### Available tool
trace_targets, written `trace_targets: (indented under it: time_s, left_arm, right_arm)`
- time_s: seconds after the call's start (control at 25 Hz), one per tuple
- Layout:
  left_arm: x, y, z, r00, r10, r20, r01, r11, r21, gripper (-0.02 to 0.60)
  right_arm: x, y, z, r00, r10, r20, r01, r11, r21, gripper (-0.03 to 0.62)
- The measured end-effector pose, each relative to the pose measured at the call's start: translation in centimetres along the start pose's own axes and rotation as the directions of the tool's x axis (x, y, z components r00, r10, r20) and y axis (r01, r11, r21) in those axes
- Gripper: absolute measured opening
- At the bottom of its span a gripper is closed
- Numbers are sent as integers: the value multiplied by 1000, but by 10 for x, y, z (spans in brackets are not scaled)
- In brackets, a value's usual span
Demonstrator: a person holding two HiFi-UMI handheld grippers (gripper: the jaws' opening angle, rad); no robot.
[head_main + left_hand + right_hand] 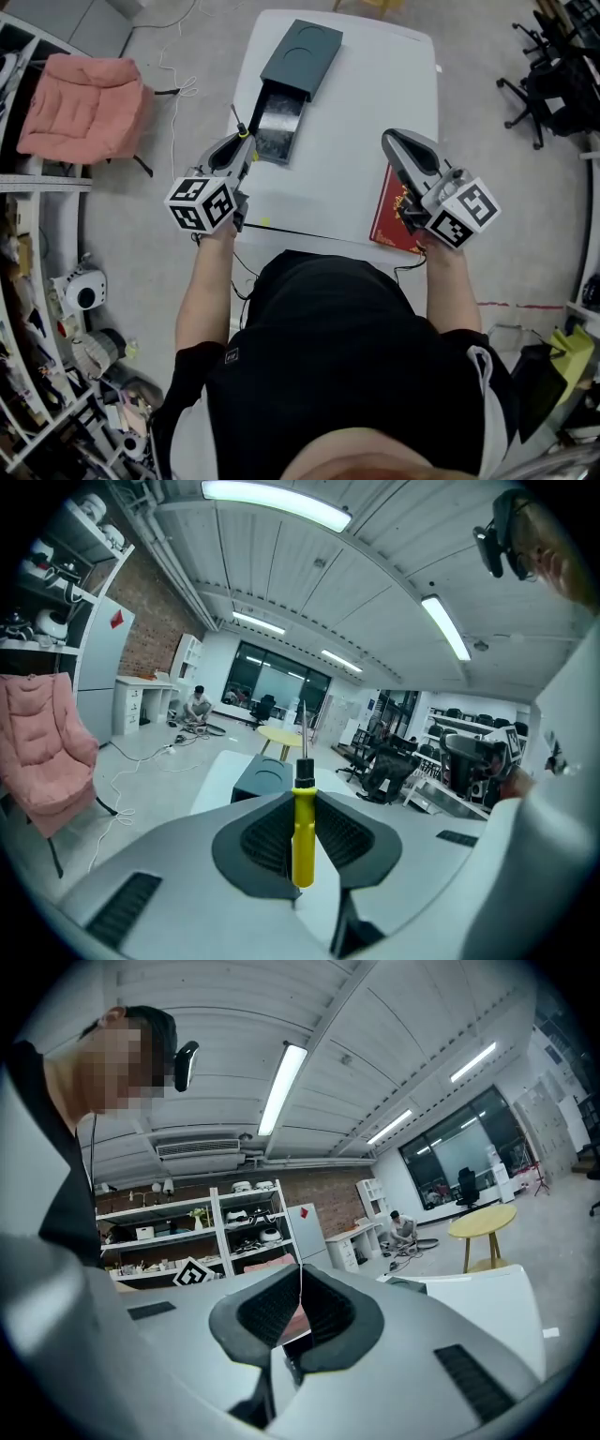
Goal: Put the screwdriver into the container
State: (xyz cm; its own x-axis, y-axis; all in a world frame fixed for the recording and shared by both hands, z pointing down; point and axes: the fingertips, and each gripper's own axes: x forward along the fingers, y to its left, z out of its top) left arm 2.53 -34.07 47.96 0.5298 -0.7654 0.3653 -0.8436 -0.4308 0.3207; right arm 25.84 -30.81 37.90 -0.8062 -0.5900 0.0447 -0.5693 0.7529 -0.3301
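Observation:
My left gripper (pixel 246 139) is shut on a screwdriver (pixel 302 822) with a yellow handle, black collar and thin metal shaft standing upright between the pads. From the head view the screwdriver (pixel 240 126) pokes out of the jaws just left of the dark green container (pixel 298 64), a box whose drawer (pixel 276 123) is pulled open toward me on the white table (pixel 356 122). The container's lid (pixel 262 778) shows beyond the jaws in the left gripper view. My right gripper (pixel 398 141) is shut with nothing in it, raised over the table's right side; its closed pads (pixel 323 1312) meet along a thin line.
A red book (pixel 395 217) lies at the table's near right edge under the right gripper. A pink cushioned chair (pixel 82 103) stands on the floor to the left. Black office chairs (pixel 544 89) sit at the far right. Cluttered shelves (pixel 37 309) line the left wall.

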Motion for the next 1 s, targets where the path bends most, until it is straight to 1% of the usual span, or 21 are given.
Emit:
trace_targets:
  time_s: [0.12, 0.24, 0.56, 0.76, 1.0]
  left_arm:
    - [14, 10, -7, 999, -13, -30, 13, 1000, -1, 75]
    - [31, 20, -9, 998, -23, -52, 23, 1000, -1, 75]
    - [77, 36, -29, 988, -48, -149, 49, 999, 2, 75]
    - [99, 45, -50, 970, -47, -237, 54, 998, 23, 75]
    - [120, 57, -72, 941, -23, -338, 59, 993, 98, 76]
  right_arm:
    - [9, 2, -8, 1000, -2, -13, 2, 1000, 20, 31]
    - [18, -1, -11, 1000, -8, -24, 9, 1000, 19, 31]
    - [21, -22, -17, 997, -62, -35, 63, 997, 41, 31]
    - [23, -34, -19, 996, -81, -38, 83, 995, 55, 31]
    - [23, -44, -23, 995, -95, -43, 98, 993, 68, 31]
